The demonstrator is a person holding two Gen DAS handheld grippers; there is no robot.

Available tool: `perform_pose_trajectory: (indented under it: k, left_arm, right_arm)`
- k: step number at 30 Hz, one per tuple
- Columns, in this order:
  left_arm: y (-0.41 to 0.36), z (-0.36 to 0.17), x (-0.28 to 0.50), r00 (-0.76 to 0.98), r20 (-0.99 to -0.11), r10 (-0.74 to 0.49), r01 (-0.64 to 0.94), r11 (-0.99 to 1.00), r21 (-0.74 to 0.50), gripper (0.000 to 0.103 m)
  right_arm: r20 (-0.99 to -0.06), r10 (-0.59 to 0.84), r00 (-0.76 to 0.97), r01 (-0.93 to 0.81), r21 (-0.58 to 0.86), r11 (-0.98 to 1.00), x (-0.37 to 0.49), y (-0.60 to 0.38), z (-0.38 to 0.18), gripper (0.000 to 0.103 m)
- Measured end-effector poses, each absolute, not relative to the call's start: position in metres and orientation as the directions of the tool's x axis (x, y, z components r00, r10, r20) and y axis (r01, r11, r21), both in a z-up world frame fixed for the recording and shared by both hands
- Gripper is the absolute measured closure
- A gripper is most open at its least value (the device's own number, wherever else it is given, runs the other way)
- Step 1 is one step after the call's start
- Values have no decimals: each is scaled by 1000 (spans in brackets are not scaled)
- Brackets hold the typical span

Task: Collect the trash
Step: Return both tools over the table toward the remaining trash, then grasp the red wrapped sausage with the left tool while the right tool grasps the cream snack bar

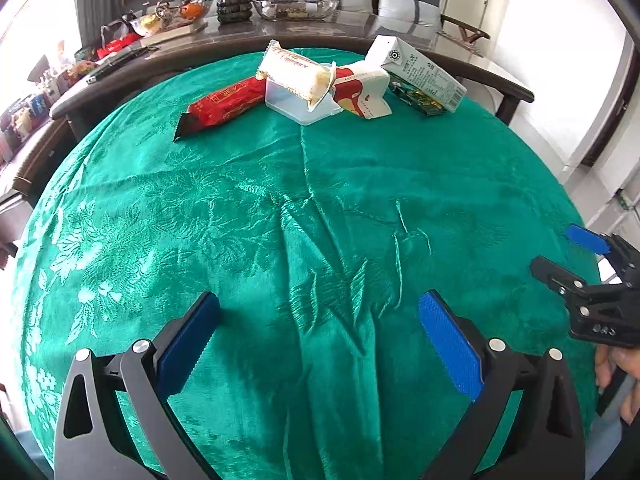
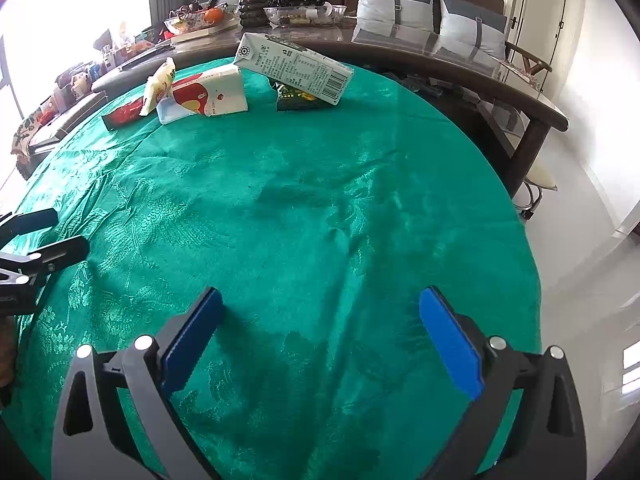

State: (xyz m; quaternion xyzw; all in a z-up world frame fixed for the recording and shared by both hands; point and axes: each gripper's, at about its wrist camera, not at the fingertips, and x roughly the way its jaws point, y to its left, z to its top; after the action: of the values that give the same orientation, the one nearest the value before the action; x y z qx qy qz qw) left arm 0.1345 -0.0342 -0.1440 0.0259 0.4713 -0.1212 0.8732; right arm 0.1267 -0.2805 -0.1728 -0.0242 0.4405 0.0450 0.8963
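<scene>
Trash lay in a cluster at the far edge of the green-clothed counter: a red wrapper, a clear plastic box under a white wrapper, a tissue pack and a tilted carton with unreadable print and a barcode. Left tongs and right tongs hovered spread wide, empty, well short of the cluster.
</scene>
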Motion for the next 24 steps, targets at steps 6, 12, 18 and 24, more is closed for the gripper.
perform_pose_trajectory:
  k: [6, 12, 18, 24]
  left_arm:
    - [3, -133, 161, 540, -823, -175, 228, 972, -57, 4]
    - [0, -109, 219, 583, -798, -151, 335, 940, 67, 4]
    - [-1, -118, 286, 576, -811, -102, 370, 917, 148, 4]
    - [0, -139, 325, 549, -832, -80, 401, 898, 178, 4]
  right_arm:
    - [-794, 66, 605, -103, 4, 995, 127, -281, -173, 7]
    - [-799, 81, 596, -104, 24, 994, 129, -284, -174, 7]
    - [-799, 87, 595, -104, 31, 994, 129, -284, -174, 7]
    - [-800, 87, 594, -104, 31, 994, 129, -284, -174, 6]
